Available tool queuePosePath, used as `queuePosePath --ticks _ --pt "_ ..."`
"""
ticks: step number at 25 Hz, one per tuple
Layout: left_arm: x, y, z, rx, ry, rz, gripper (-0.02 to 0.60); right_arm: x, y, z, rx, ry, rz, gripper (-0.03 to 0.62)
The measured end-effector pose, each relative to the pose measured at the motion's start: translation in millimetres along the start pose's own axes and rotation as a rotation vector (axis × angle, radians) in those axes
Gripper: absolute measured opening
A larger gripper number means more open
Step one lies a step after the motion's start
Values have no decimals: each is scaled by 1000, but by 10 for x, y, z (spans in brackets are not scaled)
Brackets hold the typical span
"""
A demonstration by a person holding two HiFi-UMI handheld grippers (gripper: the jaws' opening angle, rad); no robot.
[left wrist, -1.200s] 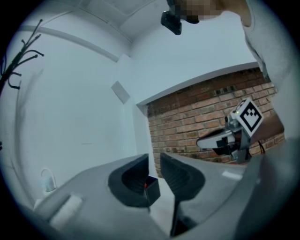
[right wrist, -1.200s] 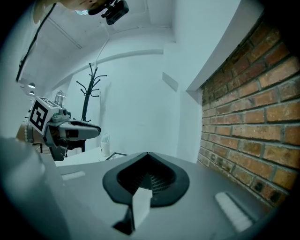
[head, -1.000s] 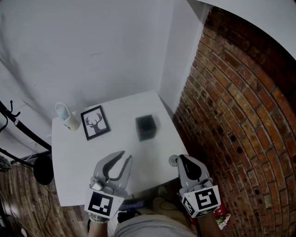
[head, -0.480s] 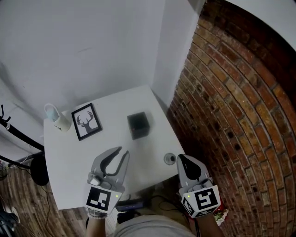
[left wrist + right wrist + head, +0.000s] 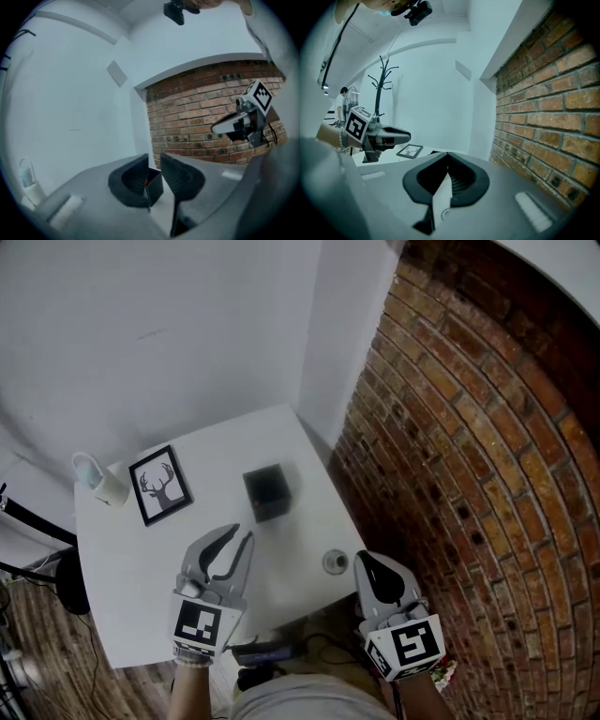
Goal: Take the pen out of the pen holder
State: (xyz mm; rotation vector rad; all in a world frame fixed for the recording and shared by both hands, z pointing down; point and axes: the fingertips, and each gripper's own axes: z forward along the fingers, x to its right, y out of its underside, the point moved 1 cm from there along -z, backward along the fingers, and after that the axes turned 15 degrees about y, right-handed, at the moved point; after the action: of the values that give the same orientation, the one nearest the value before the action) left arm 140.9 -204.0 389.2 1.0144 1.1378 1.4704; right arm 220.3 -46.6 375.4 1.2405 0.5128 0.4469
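The black cube-shaped pen holder (image 5: 265,491) stands on the white table (image 5: 141,559), right of its middle. My left gripper (image 5: 240,533) hovers just in front of it, open with a narrow gap. Through that gap, the left gripper view shows the holder (image 5: 153,183) with a small red bit (image 5: 146,182) inside; no pen shows clearly. My right gripper (image 5: 367,560) is shut and empty at the table's near right edge. Its tips (image 5: 448,153) meet in the right gripper view.
A framed deer picture (image 5: 159,484) and a white mug (image 5: 94,480) sit at the table's far left. A small round object (image 5: 335,562) lies beside the right gripper. A brick wall (image 5: 450,427) runs along the right and a white wall stands behind.
The left gripper's jaws have narrowed from wide open, and it has moved forward, closer to the pen holder. The right gripper has stayed shut at the table edge.
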Motion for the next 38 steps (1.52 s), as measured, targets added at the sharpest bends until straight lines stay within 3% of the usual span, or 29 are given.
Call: queuePosePath --ticks 5,16,34,38 --pt "-131 138 170 -14 -3 27 75 86 52 64 -17 2 3 4" --pt "-309 516 532 -65 -26 -33 86 241 221 203 -52 -10 -2 5" --pt "-526 885 912 -125 -136 -76 94 605 493 392 -96 -19 -4 5" --pt "-542 911 939 -135 -160 -76 61 650 522 414 -100 -26 -1 4"
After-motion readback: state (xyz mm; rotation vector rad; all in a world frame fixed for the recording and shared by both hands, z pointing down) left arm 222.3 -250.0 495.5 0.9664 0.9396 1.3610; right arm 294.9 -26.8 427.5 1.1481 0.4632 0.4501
